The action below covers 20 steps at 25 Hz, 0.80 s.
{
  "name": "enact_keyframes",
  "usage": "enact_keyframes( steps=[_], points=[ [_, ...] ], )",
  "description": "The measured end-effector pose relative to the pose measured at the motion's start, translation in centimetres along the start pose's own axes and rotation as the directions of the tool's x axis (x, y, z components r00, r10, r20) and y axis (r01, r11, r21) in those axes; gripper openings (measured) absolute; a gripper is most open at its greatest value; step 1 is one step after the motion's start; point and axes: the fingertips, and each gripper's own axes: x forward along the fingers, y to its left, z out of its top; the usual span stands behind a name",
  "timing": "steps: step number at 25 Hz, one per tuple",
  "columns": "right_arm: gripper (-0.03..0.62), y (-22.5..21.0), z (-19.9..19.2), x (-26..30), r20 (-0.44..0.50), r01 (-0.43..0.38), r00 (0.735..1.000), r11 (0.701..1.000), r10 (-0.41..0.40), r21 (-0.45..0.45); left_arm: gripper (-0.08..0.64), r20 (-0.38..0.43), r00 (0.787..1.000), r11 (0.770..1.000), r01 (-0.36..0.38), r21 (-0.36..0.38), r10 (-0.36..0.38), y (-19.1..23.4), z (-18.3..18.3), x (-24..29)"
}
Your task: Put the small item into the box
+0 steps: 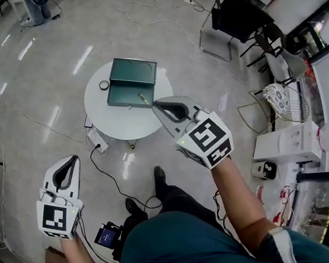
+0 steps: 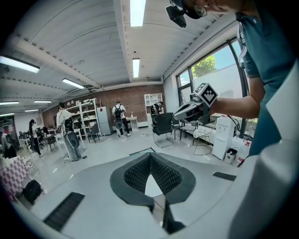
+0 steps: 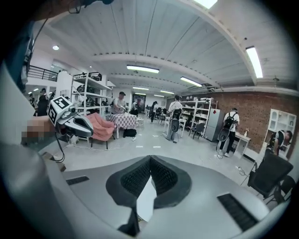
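A dark green box (image 1: 129,82) lies on the round white table (image 1: 125,123) in the head view. A small round grey item (image 1: 104,85) rests on the table just left of the box. My right gripper (image 1: 154,104) hovers at the box's near right corner, jaws shut with nothing seen between them; a small yellowish piece (image 1: 141,97) shows just off its tip. My left gripper (image 1: 75,158) hangs low at the left above the floor, also shut and empty. Each gripper view looks out across the room over closed fingertips: the left gripper (image 2: 150,154) and the right gripper (image 3: 150,158).
A power strip (image 1: 98,142) and cables lie on the floor under the table. A black chair (image 1: 234,17) stands at the back right, with a white fan (image 1: 278,97) and a white unit (image 1: 287,143) to the right. A black device (image 1: 107,234) sits by my feet.
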Motion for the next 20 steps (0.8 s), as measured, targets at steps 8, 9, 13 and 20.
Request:
enact_keyframes(
  steps=[8, 9, 13, 20],
  points=[
    [0.037, 2.7, 5.0, -6.2, 0.076, 0.062, 0.995, 0.998, -0.059, -0.029, 0.018, 0.077, 0.997, 0.999, 0.006, 0.051, -0.01, -1.8, 3.9, -5.3],
    [0.038, 2.9, 5.4, -6.8, 0.082, 0.068, 0.994, 0.997, -0.065, -0.032, 0.018, 0.083, 0.996, 0.998, 0.006, 0.058, -0.011, -2.0, 4.3, -5.7],
    [0.038, 3.9, 6.6, -9.0, 0.101, 0.088, 0.991, 0.995, -0.083, -0.047, 0.018, 0.099, 0.995, 0.997, -0.002, 0.073, -0.005, -2.5, 5.3, -7.6],
    [0.038, 5.9, 6.7, -12.0, 0.111, 0.099, 0.99, 0.993, -0.092, -0.06, 0.018, 0.124, 0.992, 0.995, -0.013, 0.095, 0.001, -3.9, 6.1, -9.9]
  ],
)
